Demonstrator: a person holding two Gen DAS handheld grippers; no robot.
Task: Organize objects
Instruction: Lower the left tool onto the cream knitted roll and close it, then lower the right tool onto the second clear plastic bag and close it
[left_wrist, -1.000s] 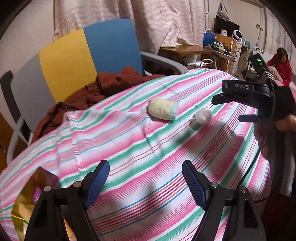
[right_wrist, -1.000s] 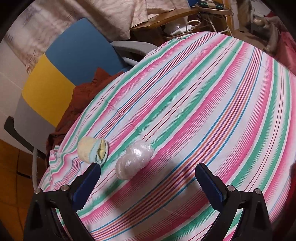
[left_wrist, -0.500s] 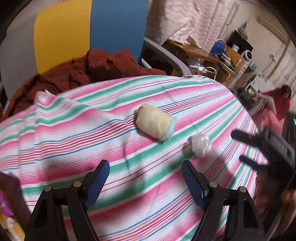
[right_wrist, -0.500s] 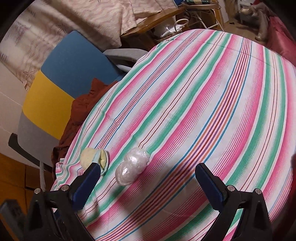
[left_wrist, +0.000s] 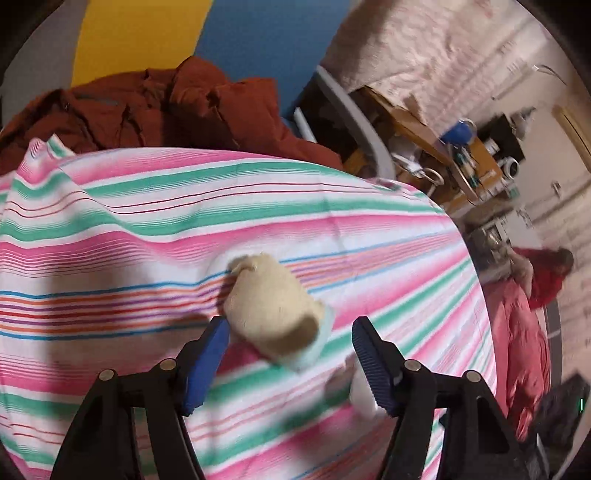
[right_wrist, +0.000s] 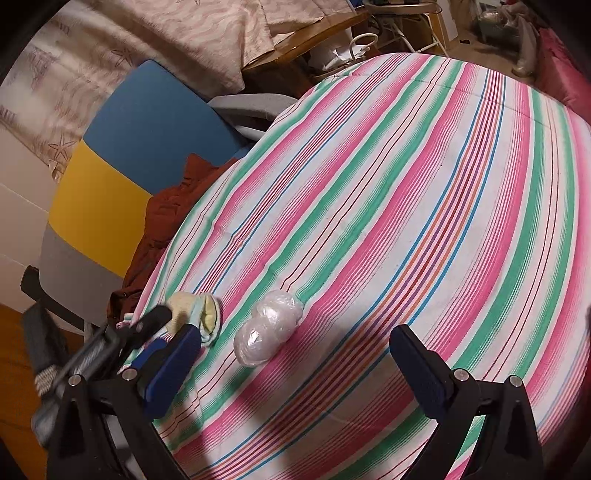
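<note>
A rolled cream-yellow sock bundle (left_wrist: 273, 314) with a pale blue cuff lies on the striped tablecloth (left_wrist: 147, 229). My left gripper (left_wrist: 290, 328) is open and straddles the roll's near end, its blue pads not pressing it. A clear plastic-wrapped bundle (left_wrist: 364, 395) shows blurred behind the left gripper's right finger. In the right wrist view the sock roll (right_wrist: 197, 314) and the plastic bundle (right_wrist: 267, 326) lie side by side near the table's left edge. My right gripper (right_wrist: 299, 349) is open, hanging above the cloth near the plastic bundle. The left gripper (right_wrist: 147, 332) shows blurred beside the sock.
A chair (right_wrist: 122, 158) with blue, yellow and grey panels stands at the table's far left edge, with a rust-red garment (left_wrist: 177, 107) heaped on it. A cluttered wooden desk (left_wrist: 436, 144) stands behind. A person in red (left_wrist: 546, 277) sits at the right. The striped cloth (right_wrist: 424, 203) stretches right.
My left gripper has moved forward and down onto the sock roll, which now sits between its open fingers. The right gripper has barely shifted; the left gripper has entered its view.
</note>
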